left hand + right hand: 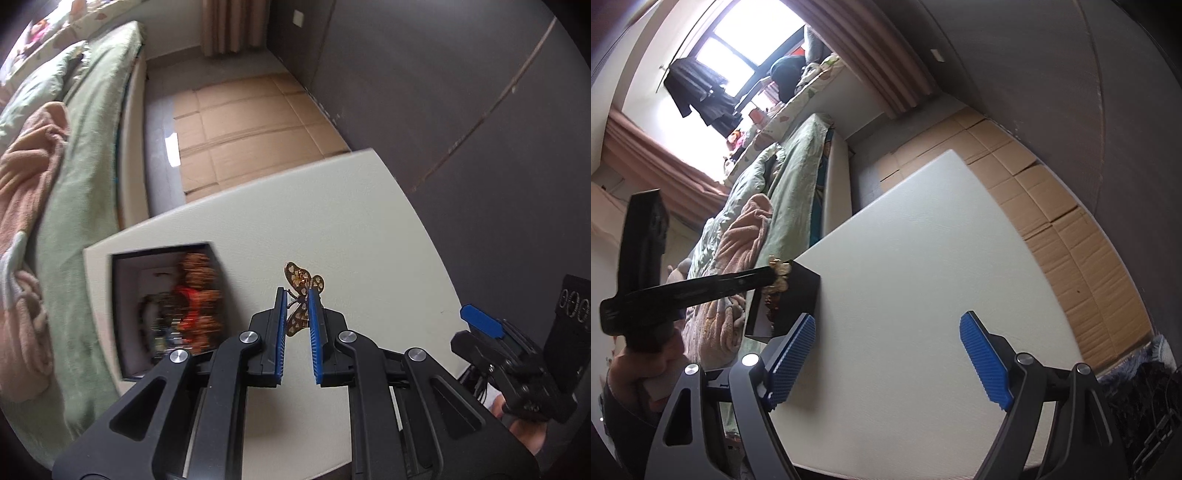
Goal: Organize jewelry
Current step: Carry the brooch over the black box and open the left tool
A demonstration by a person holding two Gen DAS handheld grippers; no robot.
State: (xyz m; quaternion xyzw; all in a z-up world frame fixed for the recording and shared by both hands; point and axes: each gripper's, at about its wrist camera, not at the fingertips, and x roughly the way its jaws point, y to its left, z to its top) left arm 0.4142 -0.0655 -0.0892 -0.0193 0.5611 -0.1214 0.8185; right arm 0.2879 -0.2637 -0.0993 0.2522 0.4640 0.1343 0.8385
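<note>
My left gripper (pixel 298 293) is shut on a gold butterfly brooch (pixel 301 280), held upright between the blue pads above the white table (pixel 351 221). A black jewelry box (pixel 166 306) stands open at the table's left edge, with blurred gold and red pieces inside. In the right wrist view the left gripper (pixel 777 271) holds the gold brooch (pixel 780 266) right above the box (pixel 799 291). My right gripper (pixel 886 343) is open and empty, low over the table's near part (pixel 923 258).
A bed with green bedding (pixel 88 147) and a pink blanket (pixel 29 177) runs along the table's left side. Flattened cardboard (pixel 251 125) covers the floor beyond the table. A dark wall (pixel 461 110) stands on the right.
</note>
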